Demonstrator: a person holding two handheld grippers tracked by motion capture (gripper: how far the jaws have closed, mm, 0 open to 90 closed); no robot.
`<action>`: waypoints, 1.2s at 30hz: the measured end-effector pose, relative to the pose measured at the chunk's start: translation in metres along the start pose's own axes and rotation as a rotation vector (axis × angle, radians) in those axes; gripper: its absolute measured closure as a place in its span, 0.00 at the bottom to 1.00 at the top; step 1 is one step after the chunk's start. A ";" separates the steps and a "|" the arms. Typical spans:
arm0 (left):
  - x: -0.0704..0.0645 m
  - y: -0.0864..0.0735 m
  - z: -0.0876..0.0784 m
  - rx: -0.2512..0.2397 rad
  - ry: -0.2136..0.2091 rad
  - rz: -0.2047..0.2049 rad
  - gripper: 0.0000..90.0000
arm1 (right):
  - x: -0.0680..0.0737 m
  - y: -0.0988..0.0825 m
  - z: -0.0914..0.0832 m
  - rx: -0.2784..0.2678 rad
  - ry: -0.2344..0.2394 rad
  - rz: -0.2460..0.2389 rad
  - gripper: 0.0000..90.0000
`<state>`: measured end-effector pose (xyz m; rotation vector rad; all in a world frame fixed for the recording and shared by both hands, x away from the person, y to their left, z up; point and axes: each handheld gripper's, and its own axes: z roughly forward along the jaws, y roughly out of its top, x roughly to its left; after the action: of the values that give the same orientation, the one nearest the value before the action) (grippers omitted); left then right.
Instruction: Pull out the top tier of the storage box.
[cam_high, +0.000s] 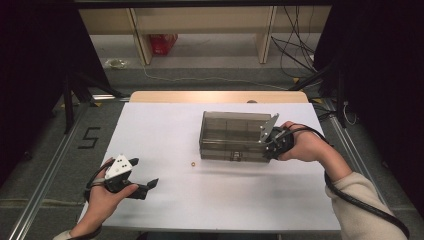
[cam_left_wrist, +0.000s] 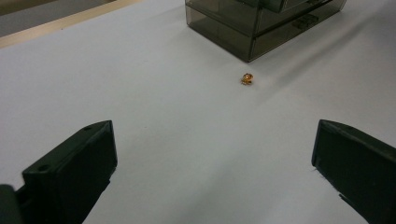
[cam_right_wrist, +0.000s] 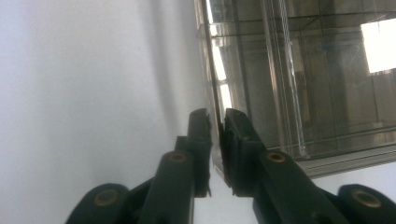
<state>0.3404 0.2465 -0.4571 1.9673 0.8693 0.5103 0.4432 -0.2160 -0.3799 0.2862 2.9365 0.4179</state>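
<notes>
Smoked-plastic box (cam_high: 234, 136) has its thin front wall clamped between the right gripper (cam_right_wrist: 215, 122) jaws, apparently the opening step; left gripper (cam_left_wrist: 212, 154) gapes empty, gold bead (cam_left_wrist: 247, 79) ahead, needing a steady lift.

One marking on the floor

A dark figure "5" (cam_high: 89, 137) is marked on the grey floor (cam_high: 45, 150) beside the table's edge, beyond the left gripper (cam_high: 150, 186) and out to its left in the high view; nothing else can be read anywhere in the frames.
</notes>
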 end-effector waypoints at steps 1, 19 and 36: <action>0.000 0.000 0.000 0.000 0.000 0.000 0.00 | 0.000 0.000 0.000 0.000 0.000 0.000 0.92; 0.000 0.000 0.000 0.001 0.001 0.000 0.00 | -0.003 0.005 0.000 0.052 0.042 -0.075 0.97; 0.000 0.000 0.000 0.003 0.001 0.000 0.00 | 0.001 0.004 -0.001 0.059 0.079 -0.125 0.98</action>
<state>0.3402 0.2468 -0.4575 1.9693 0.8716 0.5107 0.4424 -0.2126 -0.3775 0.0952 3.0263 0.3321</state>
